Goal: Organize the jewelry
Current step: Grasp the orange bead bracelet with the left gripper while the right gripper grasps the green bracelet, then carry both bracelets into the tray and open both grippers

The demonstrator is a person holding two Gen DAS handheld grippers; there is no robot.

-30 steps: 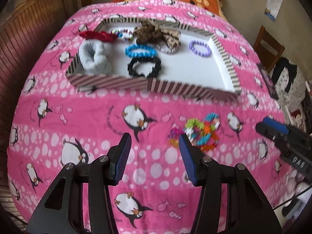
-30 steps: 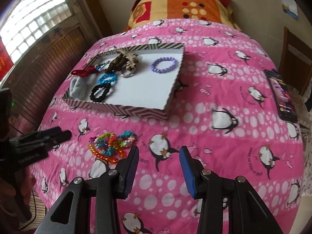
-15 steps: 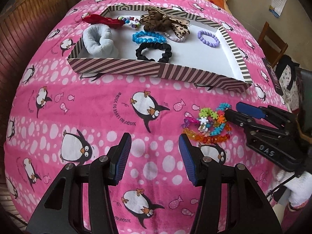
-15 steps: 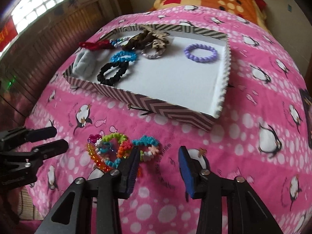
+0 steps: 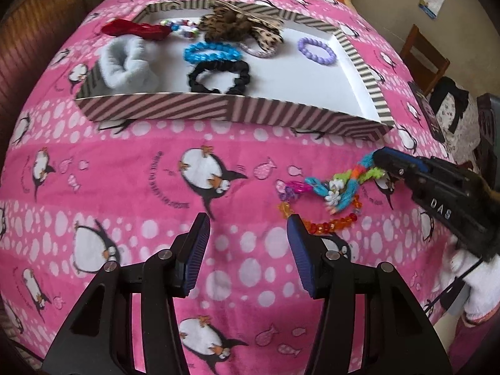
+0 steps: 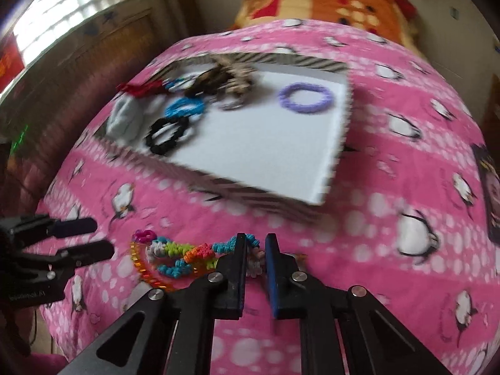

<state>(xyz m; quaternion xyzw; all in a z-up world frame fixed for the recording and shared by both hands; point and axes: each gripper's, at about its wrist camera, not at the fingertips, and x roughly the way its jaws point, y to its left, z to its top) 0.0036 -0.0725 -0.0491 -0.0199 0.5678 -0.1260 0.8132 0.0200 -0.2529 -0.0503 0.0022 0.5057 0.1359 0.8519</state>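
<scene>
Right jaws: the right gripper is closing, its jaws nearly together, with one end of the multicoloured bracelet tangle between them; whether the pads already press on it cannot be told through the blur.
Left jaws: the left gripper stands wide apart with nothing between its jaws, above the pink penguin bedspread.
Bracelet tangle: it lies on the bedspread, just beside the left jaws on their right, stretched from there to the right jaws; an orange beaded strand of it touches or passes just behind the left gripper's right fingertip.
Tray: the striped tray sits on the bed beyond both pairs of jaws, well apart from the tangle.
Tray contents: black scrunchie, blue bracelet, purple beaded bracelet, grey fluffy scrunchie, red hair tie and leopard-print bow.
Free space: the tray's right part, nearest the right jaws, is bare white.
</scene>
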